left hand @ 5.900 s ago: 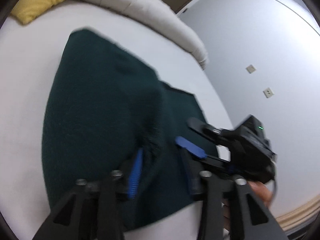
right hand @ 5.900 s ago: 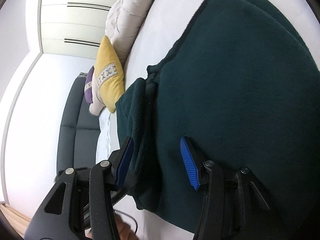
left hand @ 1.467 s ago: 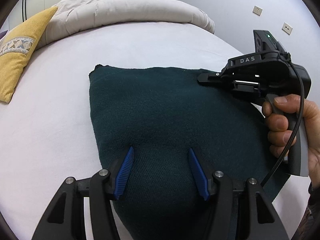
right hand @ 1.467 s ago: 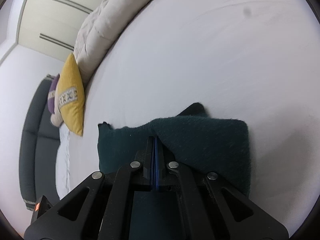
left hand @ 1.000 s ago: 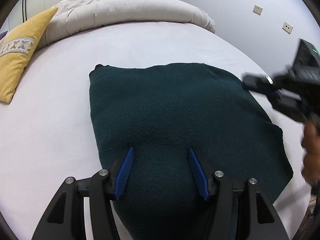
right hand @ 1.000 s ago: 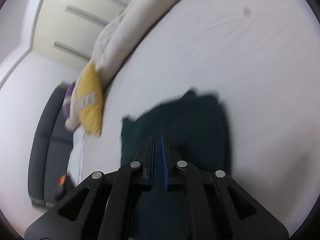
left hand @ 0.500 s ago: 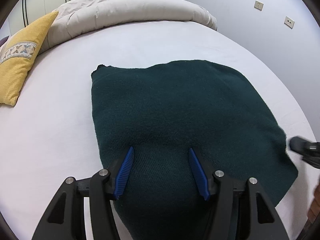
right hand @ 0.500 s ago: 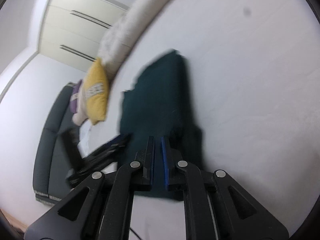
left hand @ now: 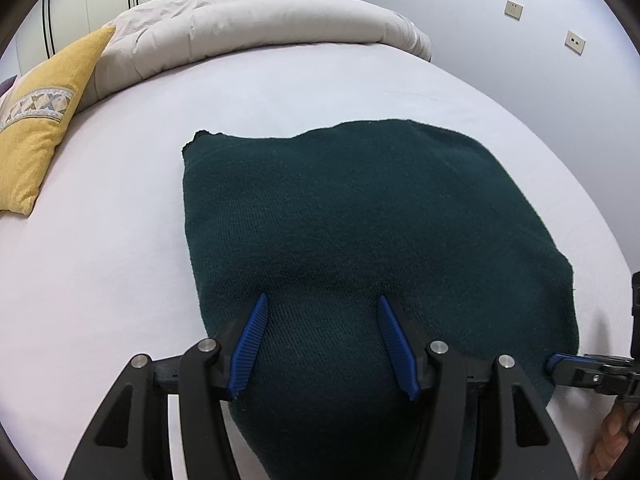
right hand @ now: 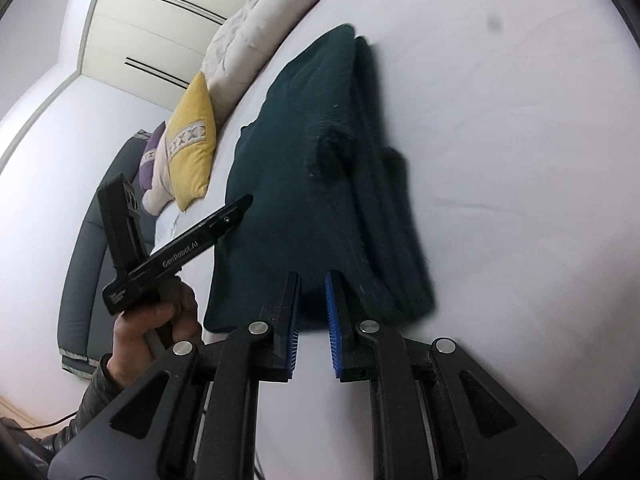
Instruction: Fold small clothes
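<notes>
While the dark green garment (left hand: 360, 232) lies folded on the white bed (left hand: 100, 248), it reads as a thick, fuzzy knit, so deep a green that it is nearly black in shadow; its top face is smooth and slightly domed, and a fine ribbed weave shows close to the left wrist camera; its far left corner ends in a small ragged tip, and its right edge runs down in an uneven line toward the bed's near right edge. From the right wrist view the same piece (right hand: 304, 184) shows several layers stacked along its right side, with a small fluffy bump on the top layer; it sits about midway across the mattress, well apart from the yellow cushion (left hand: 36, 120) and the rolled beige duvet (left hand: 256, 24) along the bed's far edge.

The left gripper (left hand: 324, 340) has its blue-padded fingers spread wide, tips resting over the near edge of the garment with cloth bulging between them; nothing is pinched. The right gripper (right hand: 312, 316) has its fingers drawn close with a narrow gap left, tips at the garment's near edge; whether any cloth is caught there cannot be told. A bare hand (right hand: 152, 320) grips the left tool's handle; a dark sofa (right hand: 88, 264) stands beyond the bed.
</notes>
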`<state>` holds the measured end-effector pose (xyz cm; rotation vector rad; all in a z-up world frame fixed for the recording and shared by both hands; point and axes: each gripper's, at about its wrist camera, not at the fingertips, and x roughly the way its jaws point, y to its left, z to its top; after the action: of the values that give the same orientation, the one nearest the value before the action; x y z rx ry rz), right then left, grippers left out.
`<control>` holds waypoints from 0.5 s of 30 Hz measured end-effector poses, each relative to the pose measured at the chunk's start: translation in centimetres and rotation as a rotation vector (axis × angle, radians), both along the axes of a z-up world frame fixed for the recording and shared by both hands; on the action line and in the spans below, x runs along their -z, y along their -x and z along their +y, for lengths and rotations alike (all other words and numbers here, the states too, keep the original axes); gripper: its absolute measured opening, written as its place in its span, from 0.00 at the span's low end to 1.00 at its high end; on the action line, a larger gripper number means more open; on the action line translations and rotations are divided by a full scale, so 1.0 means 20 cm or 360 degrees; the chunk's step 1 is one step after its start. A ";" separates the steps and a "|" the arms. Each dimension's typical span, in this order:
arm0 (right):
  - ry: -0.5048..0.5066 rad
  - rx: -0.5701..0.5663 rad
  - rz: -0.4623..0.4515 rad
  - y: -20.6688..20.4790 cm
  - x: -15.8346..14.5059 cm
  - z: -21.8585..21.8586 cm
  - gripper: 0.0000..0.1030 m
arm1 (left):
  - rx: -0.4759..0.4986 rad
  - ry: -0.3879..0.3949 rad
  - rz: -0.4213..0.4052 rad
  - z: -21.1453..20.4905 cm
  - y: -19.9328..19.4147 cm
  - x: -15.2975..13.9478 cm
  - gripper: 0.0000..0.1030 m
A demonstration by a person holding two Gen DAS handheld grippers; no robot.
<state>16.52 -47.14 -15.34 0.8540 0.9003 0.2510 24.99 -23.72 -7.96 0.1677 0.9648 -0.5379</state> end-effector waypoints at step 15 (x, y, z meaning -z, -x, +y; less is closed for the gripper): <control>0.0294 0.0085 -0.0048 -0.23 -0.35 -0.22 0.71 | -0.0268 0.0623 0.0397 0.43 -0.07 0.00 0.70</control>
<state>21.19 -51.62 -8.42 0.7003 0.8573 0.1313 26.35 -15.06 -7.96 -0.3361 1.0835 -0.5896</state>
